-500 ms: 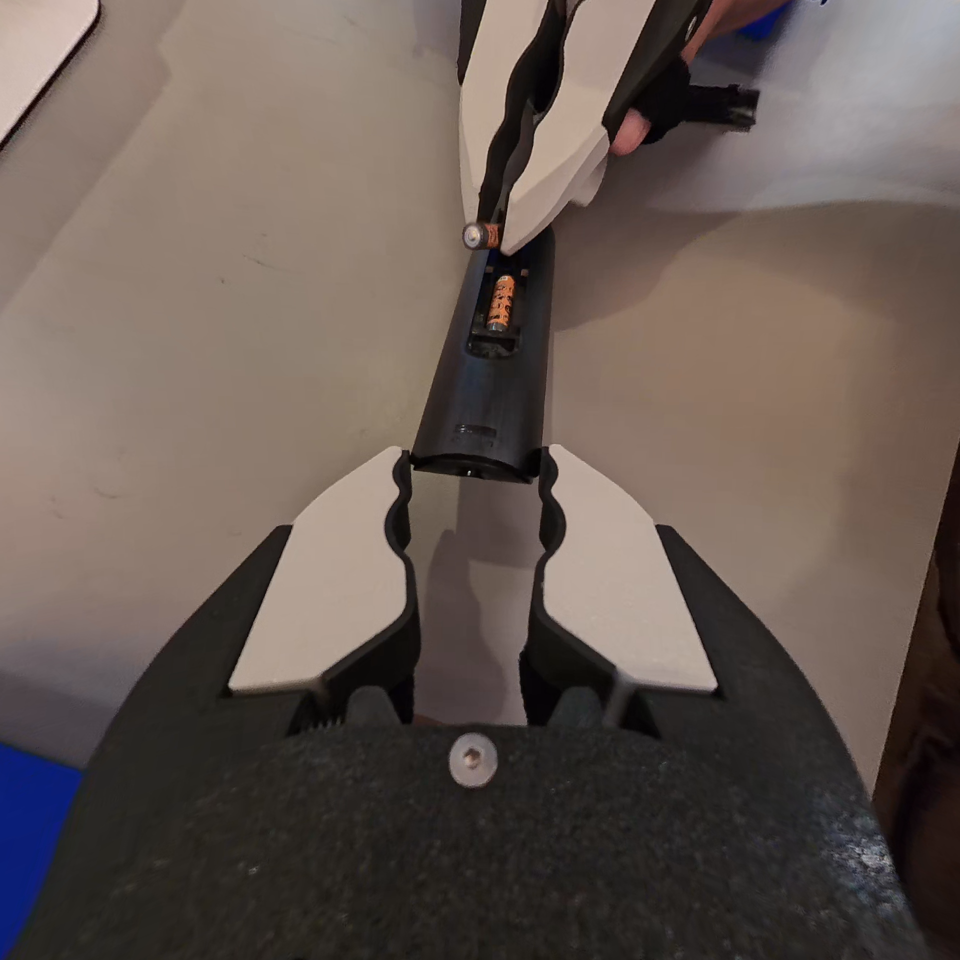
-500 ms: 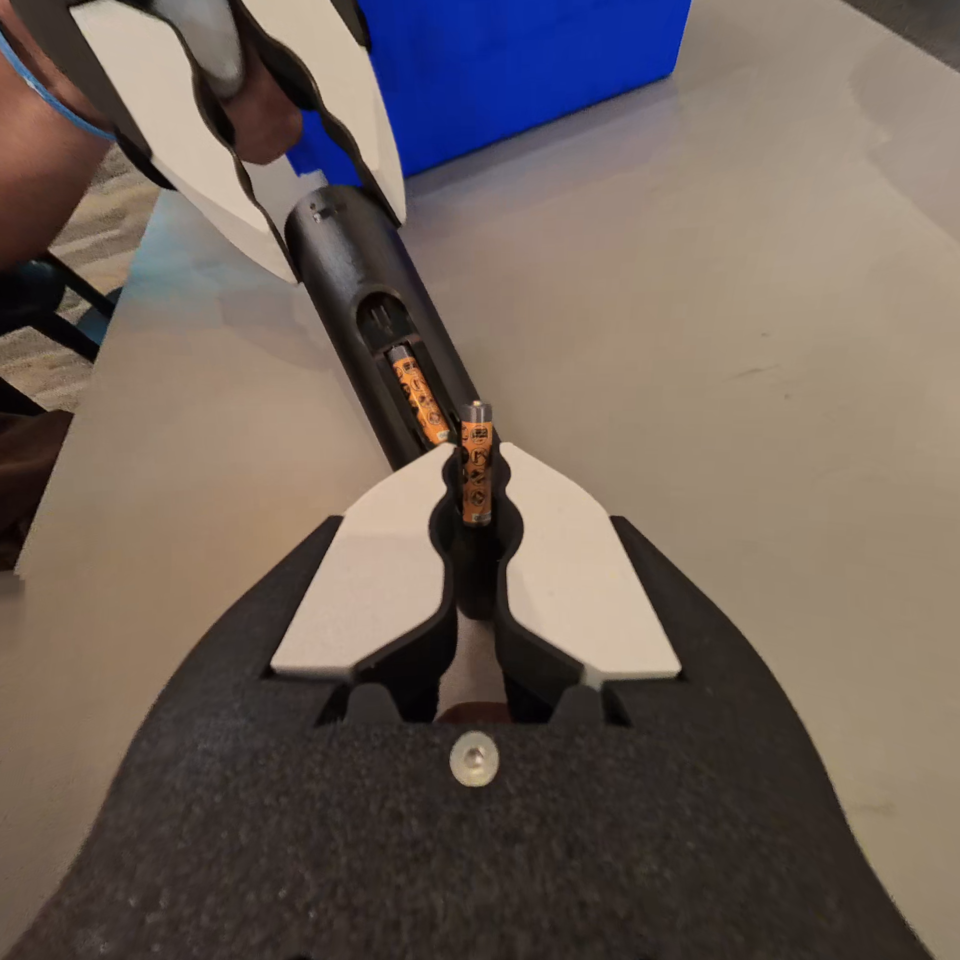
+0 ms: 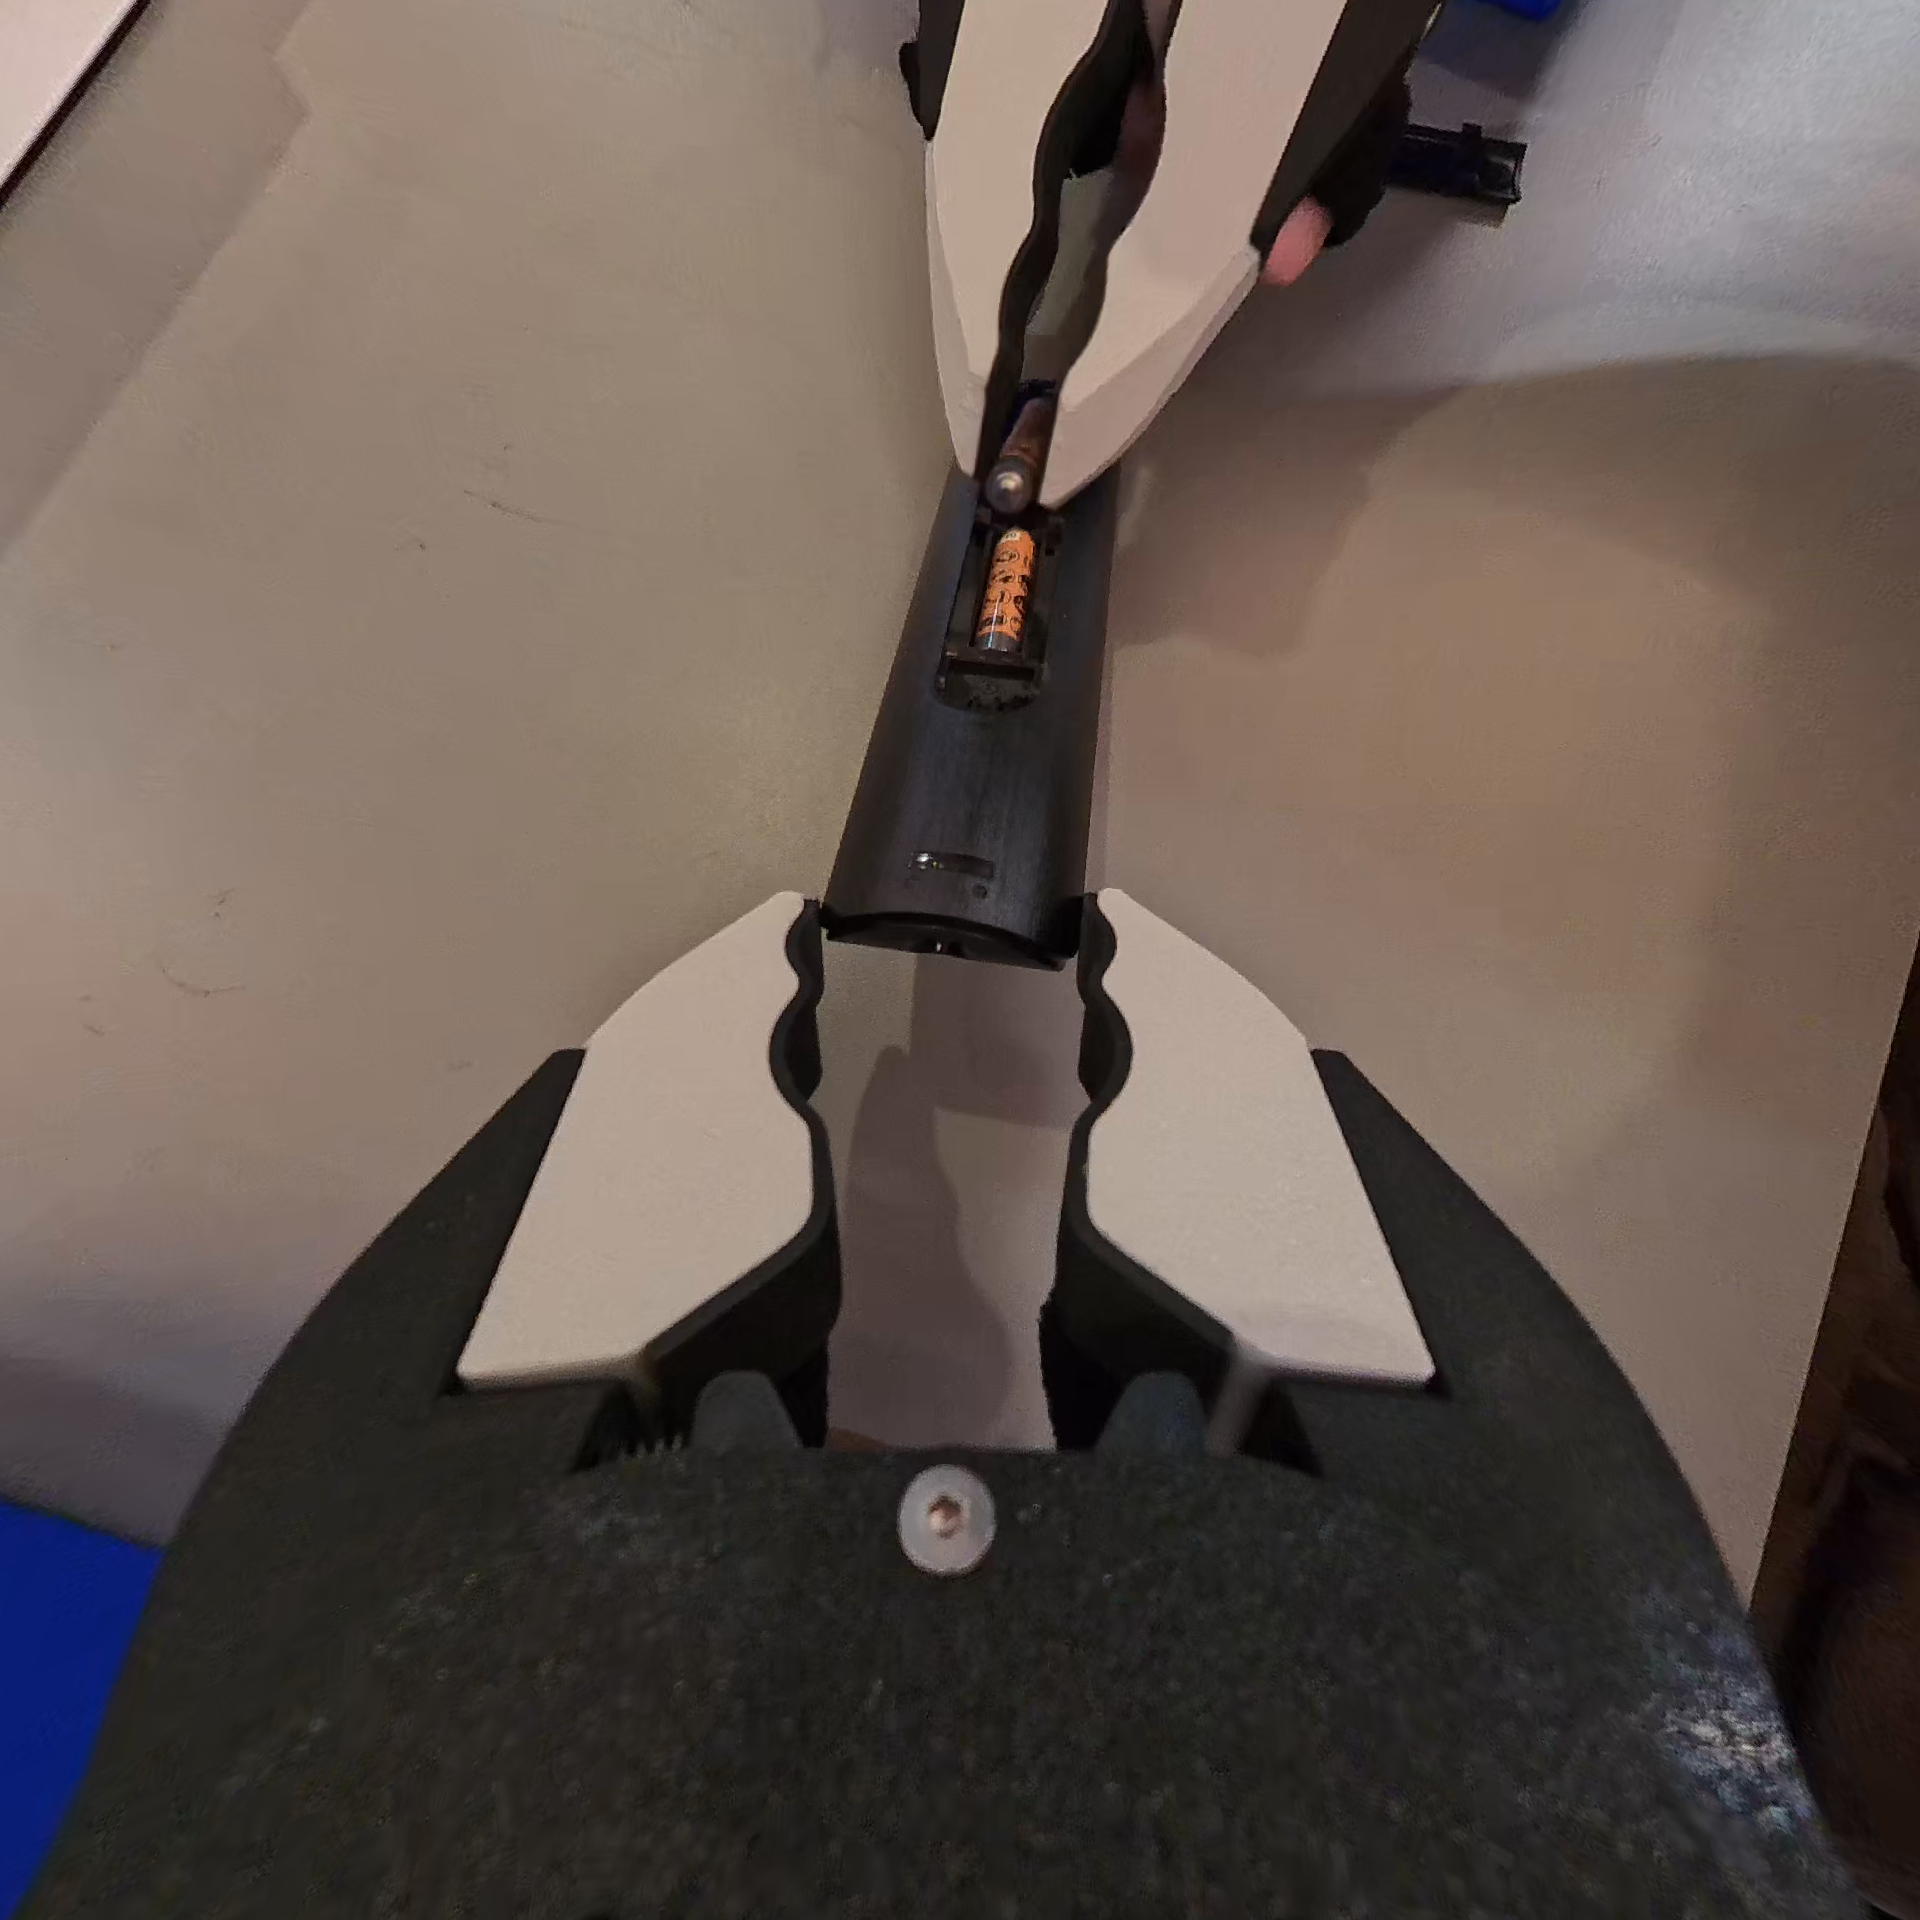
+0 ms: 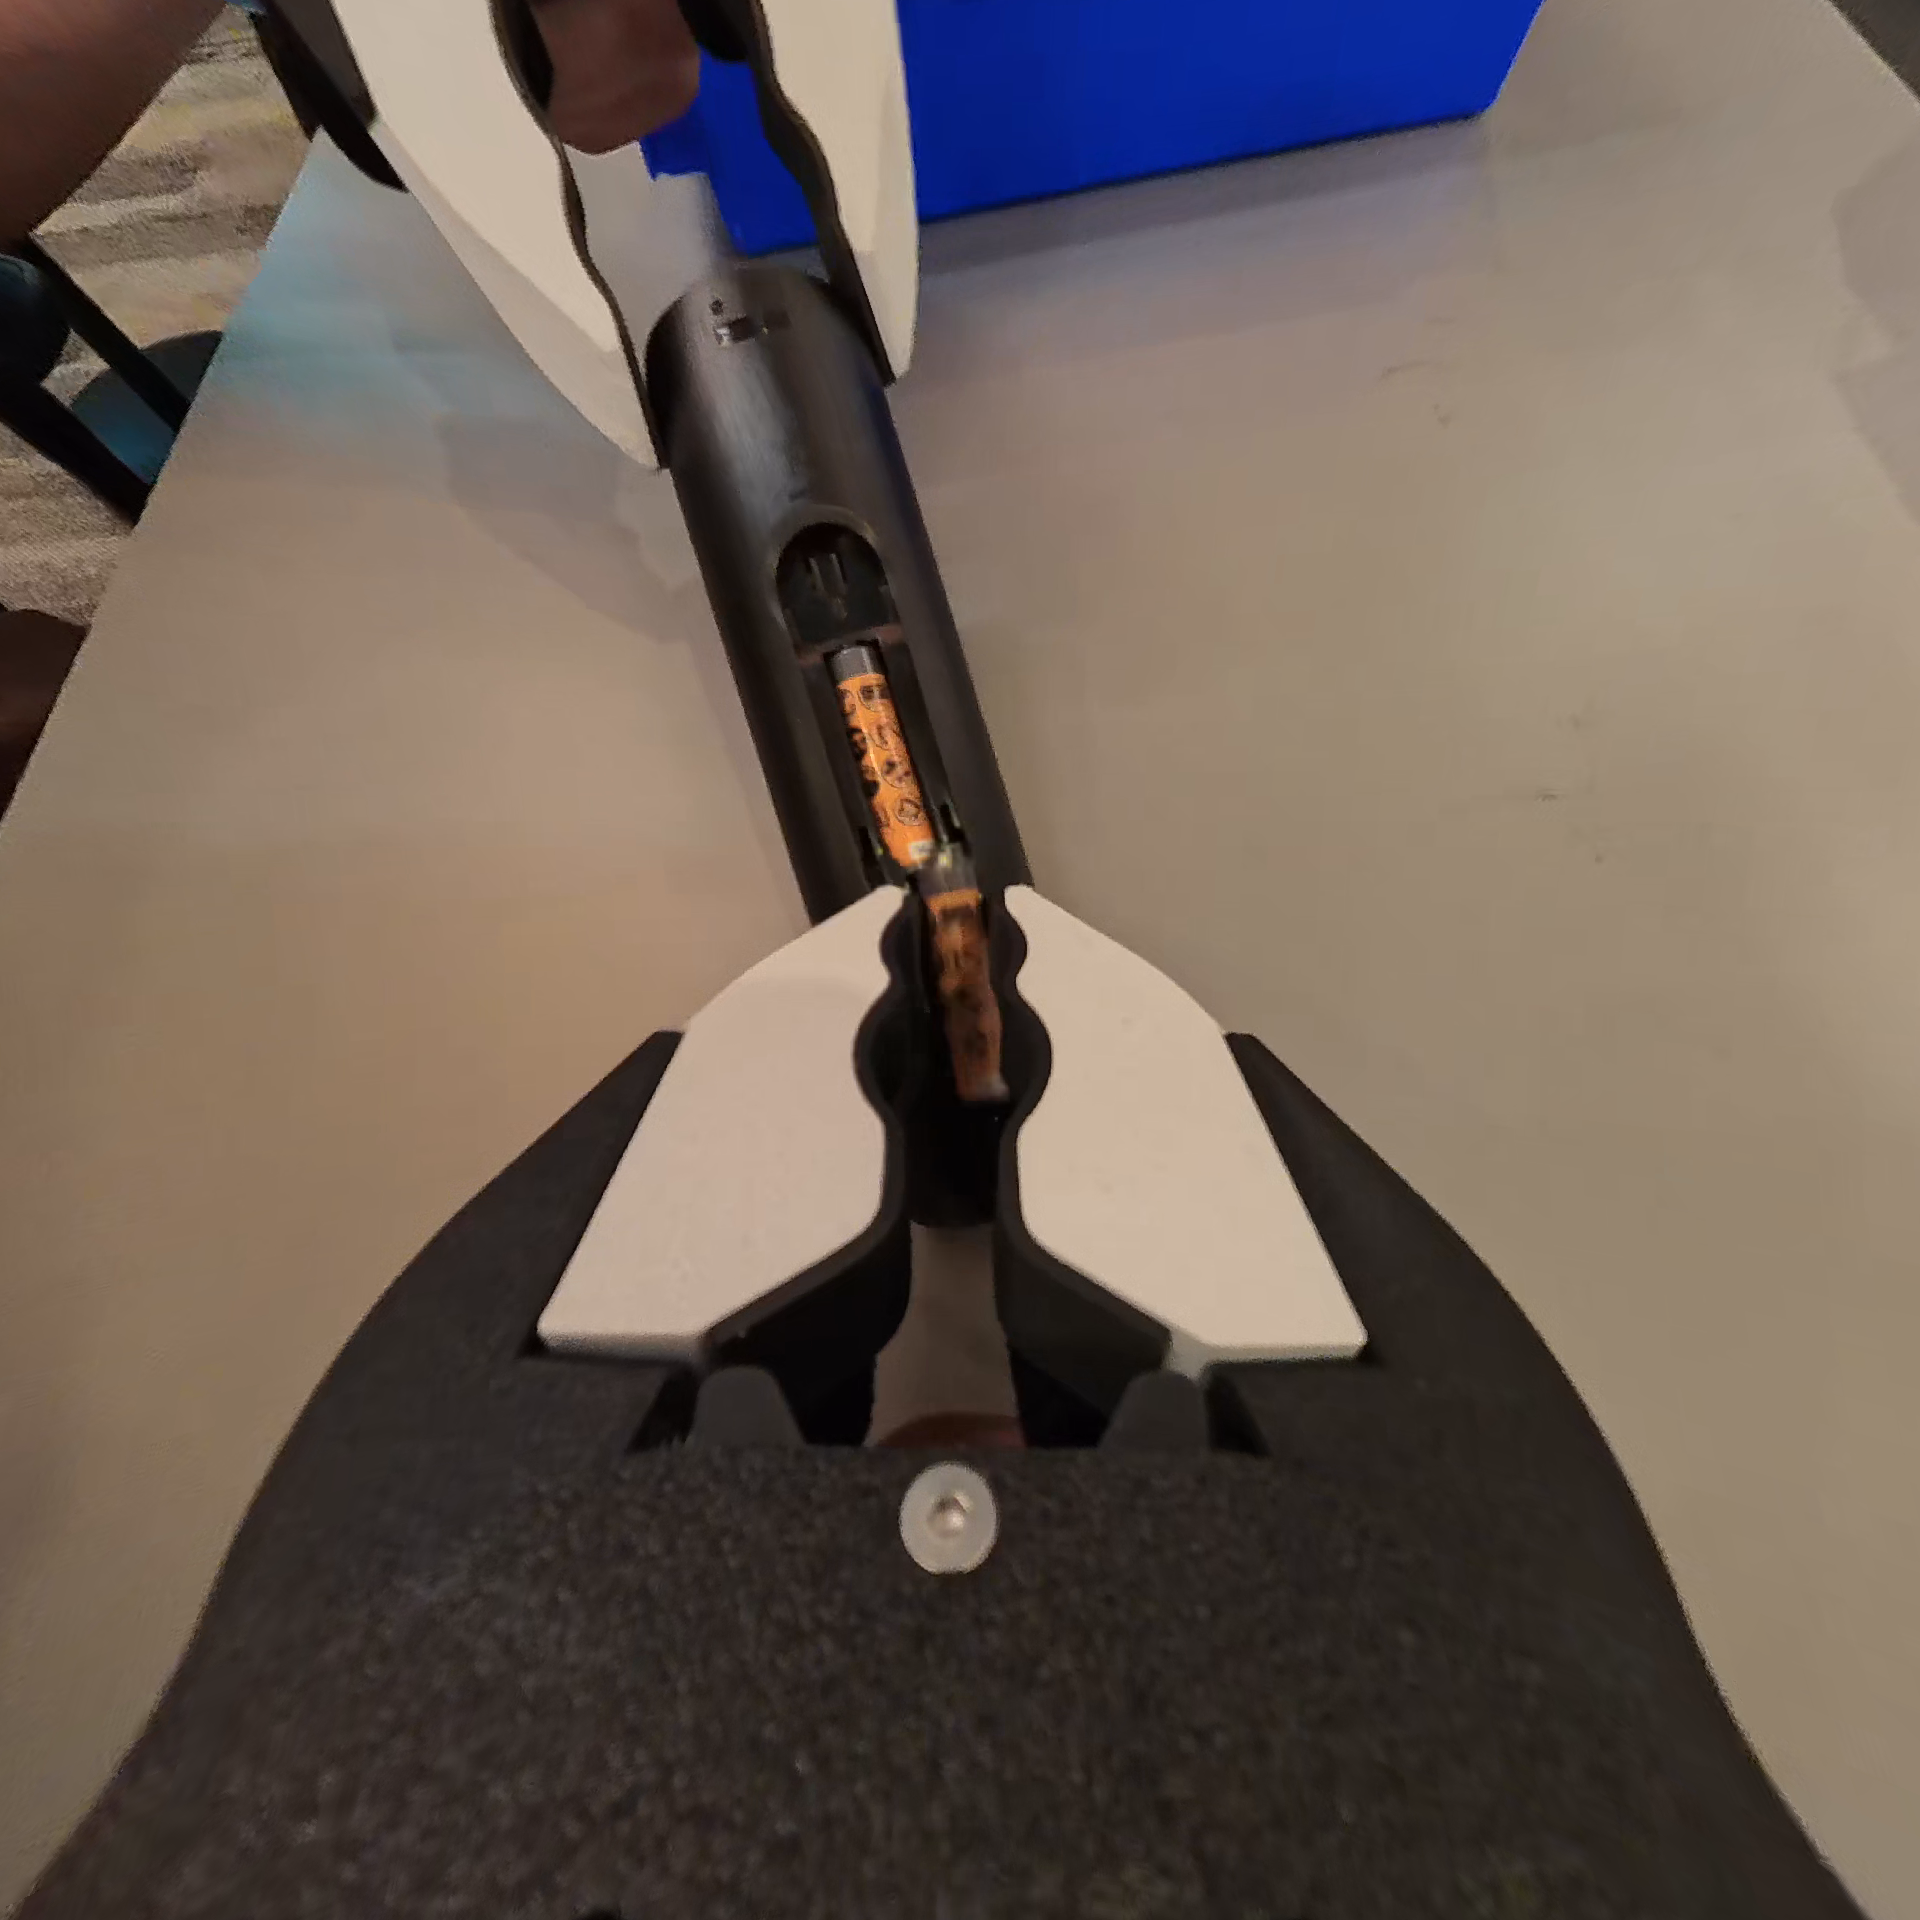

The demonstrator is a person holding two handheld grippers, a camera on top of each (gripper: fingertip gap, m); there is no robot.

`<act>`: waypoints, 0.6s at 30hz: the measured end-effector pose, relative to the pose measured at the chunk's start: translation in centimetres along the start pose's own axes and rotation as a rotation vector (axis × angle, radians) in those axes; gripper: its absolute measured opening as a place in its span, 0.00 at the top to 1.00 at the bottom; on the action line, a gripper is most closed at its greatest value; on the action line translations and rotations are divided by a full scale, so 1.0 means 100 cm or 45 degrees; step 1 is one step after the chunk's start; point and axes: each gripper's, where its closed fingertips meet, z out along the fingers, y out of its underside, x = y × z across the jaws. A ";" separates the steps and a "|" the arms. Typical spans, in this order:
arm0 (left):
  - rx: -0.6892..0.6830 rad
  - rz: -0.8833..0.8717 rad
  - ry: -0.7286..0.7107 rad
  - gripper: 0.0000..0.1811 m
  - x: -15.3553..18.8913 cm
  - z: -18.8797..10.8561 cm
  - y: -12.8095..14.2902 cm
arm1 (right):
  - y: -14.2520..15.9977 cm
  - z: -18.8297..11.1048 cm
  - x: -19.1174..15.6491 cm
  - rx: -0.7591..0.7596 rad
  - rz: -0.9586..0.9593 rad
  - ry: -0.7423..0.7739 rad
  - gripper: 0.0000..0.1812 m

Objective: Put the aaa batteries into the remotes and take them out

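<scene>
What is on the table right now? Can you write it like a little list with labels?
surface: pale table
remote: black remote lying back side up, battery bay uncovered
battery in bay: one orange battery lying in the bay
second battery: orange battery held tilted, its front end at the bay's near end
right gripper: jaws shut on the second battery
left gripper: jaws on either side of the remote's end
background: blue box behind the remote
</scene>
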 end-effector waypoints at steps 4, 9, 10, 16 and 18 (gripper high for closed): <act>-0.008 0.004 -0.003 0.74 0.000 0.001 0.001 | -0.001 0.002 -0.002 -0.045 -0.022 -0.017 0.94; -0.003 0.000 -0.006 0.74 -0.001 0.002 0.001 | -0.001 0.001 -0.001 -0.091 -0.042 -0.022 0.94; -0.003 -0.002 -0.007 0.74 -0.001 0.002 0.002 | -0.002 0.000 0.000 -0.085 -0.045 -0.010 0.94; 0.000 -0.014 -0.004 0.74 -0.003 0.002 0.001 | -0.010 -0.005 0.002 0.049 0.053 -0.034 0.94; 0.002 -0.016 -0.004 0.74 -0.003 0.002 0.001 | -0.011 -0.007 0.003 0.109 0.115 -0.052 0.94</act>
